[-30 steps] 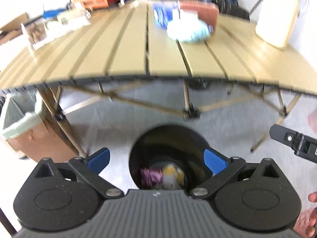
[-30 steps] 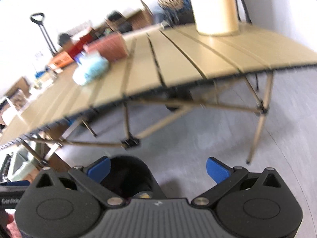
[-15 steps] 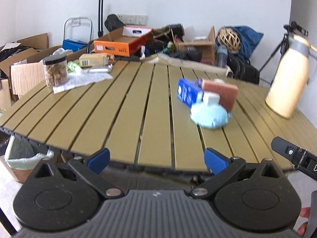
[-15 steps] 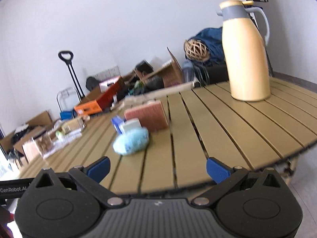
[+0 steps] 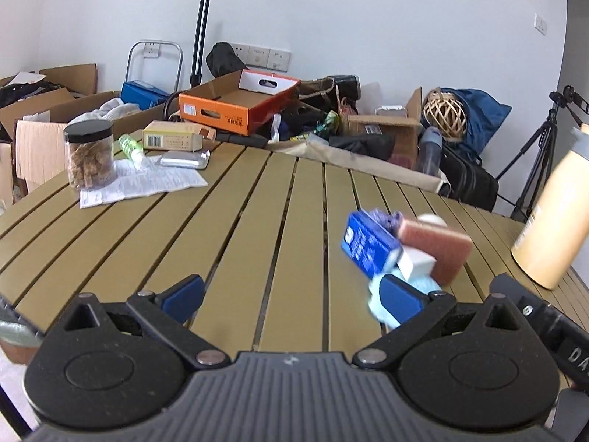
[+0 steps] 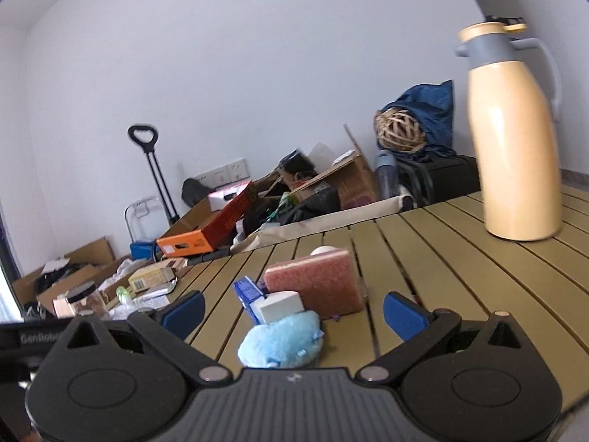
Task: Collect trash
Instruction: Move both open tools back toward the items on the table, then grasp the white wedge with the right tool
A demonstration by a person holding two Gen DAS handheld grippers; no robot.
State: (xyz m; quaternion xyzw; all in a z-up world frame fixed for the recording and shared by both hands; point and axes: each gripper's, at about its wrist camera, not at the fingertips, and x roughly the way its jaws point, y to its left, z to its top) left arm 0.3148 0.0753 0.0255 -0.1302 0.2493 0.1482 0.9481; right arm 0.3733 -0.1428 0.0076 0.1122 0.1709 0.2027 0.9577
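Both grippers gape wide and empty; right gripper (image 6: 292,311) lines up on the blue fluffy wad (image 6: 281,339) at twelve o'clock, likely the next trash; left gripper (image 5: 292,296) hovers over bare table (image 5: 235,221) slats.

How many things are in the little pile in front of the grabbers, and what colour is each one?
Blue: 2, the fluffy blue ball and the blue box
Pink: 1, the sponge
White: 1, the white block
Total: 4; a pale round thing behind the sponge is mostly hidden.
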